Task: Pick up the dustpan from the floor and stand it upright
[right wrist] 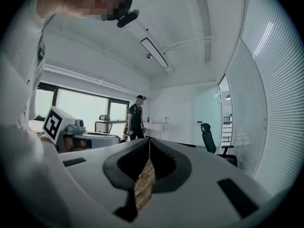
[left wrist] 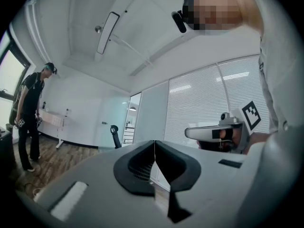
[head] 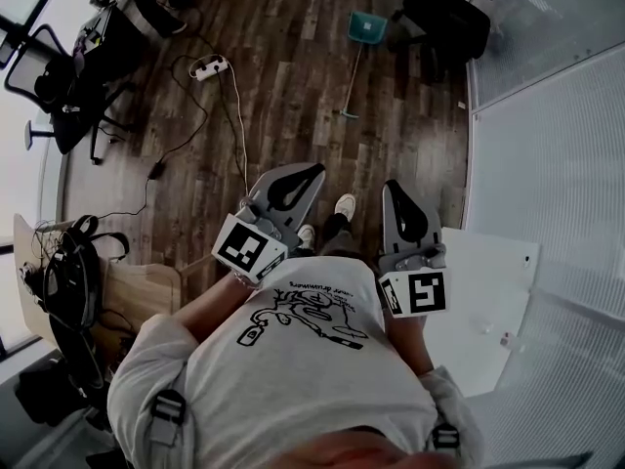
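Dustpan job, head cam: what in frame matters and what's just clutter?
Job:
- teal long-handled dustpan, lying on the dark wood floor
- left gripper and right gripper, both shut, empty

Clutter:
- white power strip with its cable
- black office chair
- black gear piled on the light wooden desk

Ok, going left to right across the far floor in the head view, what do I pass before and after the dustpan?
Black chair → white power strip → teal dustpan → black office chair.
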Demonstrator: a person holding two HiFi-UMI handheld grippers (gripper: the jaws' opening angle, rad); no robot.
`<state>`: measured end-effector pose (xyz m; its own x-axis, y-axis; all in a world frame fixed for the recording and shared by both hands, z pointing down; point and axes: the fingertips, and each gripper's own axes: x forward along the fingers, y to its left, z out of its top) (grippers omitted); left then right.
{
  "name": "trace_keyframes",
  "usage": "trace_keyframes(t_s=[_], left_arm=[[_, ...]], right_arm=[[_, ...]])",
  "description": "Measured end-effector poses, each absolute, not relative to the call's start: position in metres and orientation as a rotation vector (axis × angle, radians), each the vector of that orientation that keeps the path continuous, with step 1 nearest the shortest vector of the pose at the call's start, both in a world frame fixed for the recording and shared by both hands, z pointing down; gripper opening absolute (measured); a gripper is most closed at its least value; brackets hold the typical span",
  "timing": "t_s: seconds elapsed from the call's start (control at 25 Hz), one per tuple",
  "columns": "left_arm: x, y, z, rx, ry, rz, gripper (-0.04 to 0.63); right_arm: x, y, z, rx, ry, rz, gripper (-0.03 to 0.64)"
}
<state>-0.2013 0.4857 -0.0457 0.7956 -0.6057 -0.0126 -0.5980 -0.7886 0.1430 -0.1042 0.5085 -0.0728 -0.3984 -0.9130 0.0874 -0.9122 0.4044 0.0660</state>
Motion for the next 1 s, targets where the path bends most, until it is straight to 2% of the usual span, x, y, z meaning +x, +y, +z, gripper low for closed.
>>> trace_keyframes(t_s=[0.36,1.0], left_arm=[[-0.187,0.446,-0.046,2.855,-0.972,-0.091,0.003],[-0.09,0.328,-0.054,2.878,-0.954,-0.061,0.003]], right_arm=[[-0.089,0.47,-0.077,1.659,-2.554,-0.027,0.009],[0.007,0.353,-0.08,1.679,-2.566,-0.01,0.009]])
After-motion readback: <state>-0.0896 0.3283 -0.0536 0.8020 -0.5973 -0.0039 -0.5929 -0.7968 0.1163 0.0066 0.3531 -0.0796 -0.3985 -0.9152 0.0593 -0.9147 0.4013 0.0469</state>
